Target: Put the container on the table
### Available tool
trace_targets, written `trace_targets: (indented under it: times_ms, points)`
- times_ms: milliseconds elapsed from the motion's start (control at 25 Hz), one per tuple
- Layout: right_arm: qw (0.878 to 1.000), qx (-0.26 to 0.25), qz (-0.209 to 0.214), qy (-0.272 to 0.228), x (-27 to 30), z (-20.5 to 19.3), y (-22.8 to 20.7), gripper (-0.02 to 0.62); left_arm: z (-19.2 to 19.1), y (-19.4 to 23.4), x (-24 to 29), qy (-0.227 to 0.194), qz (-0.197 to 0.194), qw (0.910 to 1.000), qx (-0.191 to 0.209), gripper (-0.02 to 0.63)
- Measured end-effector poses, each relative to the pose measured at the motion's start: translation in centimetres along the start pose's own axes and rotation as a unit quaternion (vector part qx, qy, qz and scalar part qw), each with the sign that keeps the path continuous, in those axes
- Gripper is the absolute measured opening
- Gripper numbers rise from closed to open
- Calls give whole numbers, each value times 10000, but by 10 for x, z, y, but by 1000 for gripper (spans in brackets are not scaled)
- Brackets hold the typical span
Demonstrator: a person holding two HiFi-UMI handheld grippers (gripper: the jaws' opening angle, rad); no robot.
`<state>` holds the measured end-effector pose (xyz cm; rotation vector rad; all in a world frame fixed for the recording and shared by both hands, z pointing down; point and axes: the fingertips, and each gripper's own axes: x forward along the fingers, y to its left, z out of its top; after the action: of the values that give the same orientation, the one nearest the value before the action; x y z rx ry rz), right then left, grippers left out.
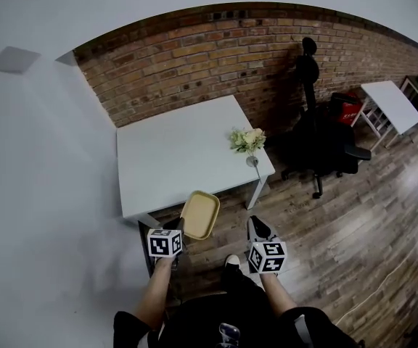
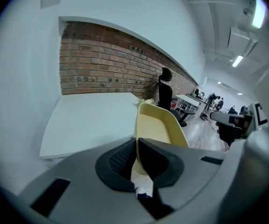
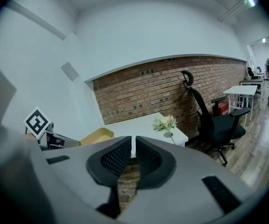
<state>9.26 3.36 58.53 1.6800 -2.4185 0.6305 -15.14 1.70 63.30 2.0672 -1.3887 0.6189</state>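
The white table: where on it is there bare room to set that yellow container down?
Nearly all of the table is bare, from the brick wall to the near edge and left side. Only the right near corner is taken, by the flowers. The container hangs in the left gripper jaws.

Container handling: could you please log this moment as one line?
left gripper shut on container | right gripper shut, empty | container near table edge, not placed
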Motion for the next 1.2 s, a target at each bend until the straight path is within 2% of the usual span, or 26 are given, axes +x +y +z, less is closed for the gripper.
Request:
trace_targets:
  times_ms: [520,840,1200]
  points:
    - [9995,-53,322,37,86,41,-40,25,58,15,59,-39,263,9995,-149,28]
    - [9983,-148,545,172,124,51,-44,25,67,32,78,6,425,9985,-337,29]
    - [9977,-216,570,302,144,57,-56,25,81,32,100,5,362,9983,-454,28]
